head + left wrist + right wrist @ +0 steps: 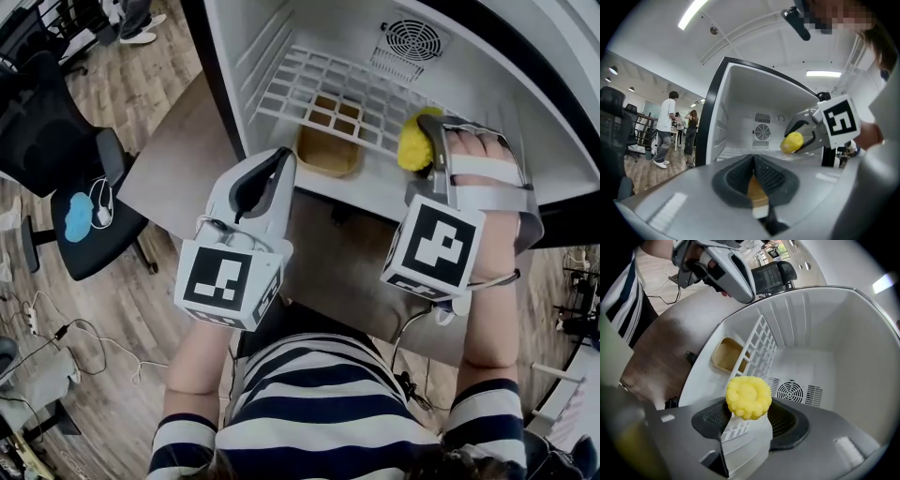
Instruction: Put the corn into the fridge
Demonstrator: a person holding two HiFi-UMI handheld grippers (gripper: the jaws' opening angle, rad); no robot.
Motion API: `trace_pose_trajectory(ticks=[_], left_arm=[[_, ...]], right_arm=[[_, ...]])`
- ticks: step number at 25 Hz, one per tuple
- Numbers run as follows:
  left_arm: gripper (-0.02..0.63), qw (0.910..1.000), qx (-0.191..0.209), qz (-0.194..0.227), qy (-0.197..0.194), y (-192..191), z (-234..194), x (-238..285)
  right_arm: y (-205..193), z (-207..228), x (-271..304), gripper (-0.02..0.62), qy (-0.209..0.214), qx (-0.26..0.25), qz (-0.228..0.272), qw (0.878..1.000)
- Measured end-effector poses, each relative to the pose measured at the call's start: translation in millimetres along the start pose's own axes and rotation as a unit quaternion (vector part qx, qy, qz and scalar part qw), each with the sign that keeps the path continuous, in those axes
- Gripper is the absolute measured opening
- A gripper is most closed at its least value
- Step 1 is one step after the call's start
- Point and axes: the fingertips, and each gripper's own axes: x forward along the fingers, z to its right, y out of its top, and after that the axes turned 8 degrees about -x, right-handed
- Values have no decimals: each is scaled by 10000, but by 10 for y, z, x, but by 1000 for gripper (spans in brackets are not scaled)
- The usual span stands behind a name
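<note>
A yellow piece of corn is pinched end-on between the jaws of my right gripper, which is shut on it. It hangs just inside the open mouth of the small white fridge, above the right end of the white wire shelf. In the left gripper view the corn shows in front of the fridge's back fan. My left gripper is at the fridge's left front edge, jaws together and empty.
A tan tray sits on the fridge floor under the shelf. The fridge stands on a brown table. An office chair is to the left, cables lie on the floor, and people stand far off.
</note>
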Motion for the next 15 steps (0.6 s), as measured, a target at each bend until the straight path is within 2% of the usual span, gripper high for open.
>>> trace_pose_trajectory(ticks=[6,15], left_arm=[[0,10000,-70,2,61,-43,-65,5],[0,9998,-81,-34,164,-109,-148,-20]], right_arm=[[133,42,71,244,-120,-93,251,9996],[208,96,267,244,-340,-454,356,9978]])
